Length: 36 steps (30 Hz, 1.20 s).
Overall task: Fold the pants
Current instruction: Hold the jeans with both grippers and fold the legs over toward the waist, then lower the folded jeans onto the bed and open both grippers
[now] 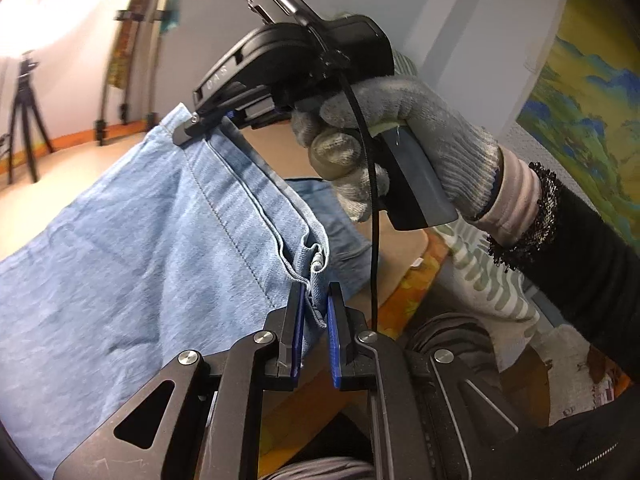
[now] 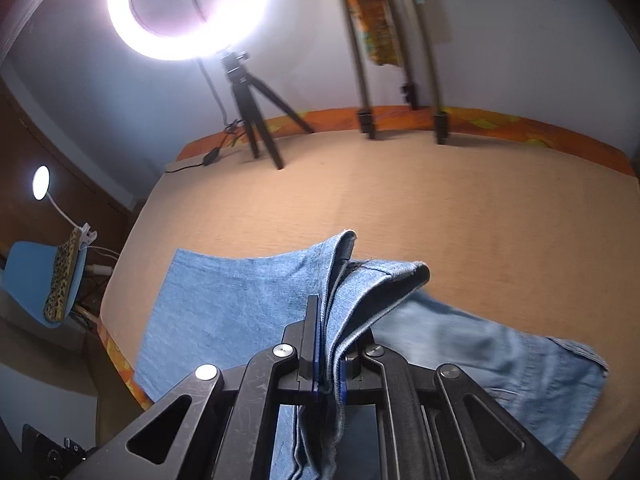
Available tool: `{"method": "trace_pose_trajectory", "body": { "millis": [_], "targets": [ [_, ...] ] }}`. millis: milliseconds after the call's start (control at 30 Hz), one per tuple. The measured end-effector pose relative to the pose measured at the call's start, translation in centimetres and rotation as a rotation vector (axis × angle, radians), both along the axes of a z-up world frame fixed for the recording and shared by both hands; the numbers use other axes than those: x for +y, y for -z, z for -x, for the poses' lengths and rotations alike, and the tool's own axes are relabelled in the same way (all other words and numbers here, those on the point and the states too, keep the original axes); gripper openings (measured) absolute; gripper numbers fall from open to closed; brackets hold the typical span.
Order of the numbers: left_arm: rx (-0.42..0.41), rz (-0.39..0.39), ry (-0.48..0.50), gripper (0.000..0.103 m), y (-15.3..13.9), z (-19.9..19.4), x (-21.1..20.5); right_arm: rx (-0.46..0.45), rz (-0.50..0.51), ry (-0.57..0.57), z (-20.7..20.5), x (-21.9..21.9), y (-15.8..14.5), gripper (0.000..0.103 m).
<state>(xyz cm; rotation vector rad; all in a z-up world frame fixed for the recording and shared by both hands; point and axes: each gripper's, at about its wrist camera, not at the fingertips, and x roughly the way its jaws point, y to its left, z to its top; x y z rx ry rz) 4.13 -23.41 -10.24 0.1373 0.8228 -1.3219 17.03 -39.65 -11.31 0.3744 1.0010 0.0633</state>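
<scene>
Far left: we see a lit clip lamp (image 2: pixel 41 182) above a blue chair (image 2: pixel 24 264) draped with a leopard-print cloth (image 2: pixel 62 280)
Ring light: a bright ring light (image 2: pixel 192 8) stands on a black tripod (image 2: pixel 256 120) at the back of the surface
Surface: we take the tan surface (image 2: pixel 460 208) for a bed with an orange patterned edge, though we cannot be sure
Pants: the light blue denim pants (image 2: pixel 224 304) are partly lifted; one part lies flat on the tan surface, and bunched layers rise up into both tools
Left hand-held gripper: our left hand-held gripper (image 1: pixel 314 312) pinches a seamed edge of the denim between its blue pads (image 1: pixel 333 336), the cloth hanging away to the left
Right hand-held gripper: our right hand-held gripper (image 2: pixel 331 344) is pressed together on several folded layers of the pants; in the left wrist view its tip clamps the upper corner of the same stretch of cloth
Right hand: a grey knitted glove (image 1: pixel 400 128) wraps the handle, with a black sleeve (image 1: pixel 580 248) behind it
Far right: a painted landscape picture (image 1: pixel 592 100) hangs on the wall
</scene>
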Motion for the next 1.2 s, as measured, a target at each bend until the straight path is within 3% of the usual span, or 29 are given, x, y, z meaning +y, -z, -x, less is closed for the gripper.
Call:
{"method": "trace_pose_trajectory", "body": {
  "millis": [333,700,1200],
  "targets": [
    [0.011,-0.037,0.137,0.009,1.1,1.9,-6.4,0.013,0.005,0.101,4.1,-7.3,1.2,0.004],
    [0.015,-0.095,0.213,0.009,2.5,2.1,-11.0,0.038,-0.024,0.161,5.6,-12.1,3.9,0.004],
    [0.027,-0.166,0.232,0.012,2.3,2.2,-11.8,0.075,-0.028,0.178,4.8,-14.1,8.4,0.004]
  ]
}}
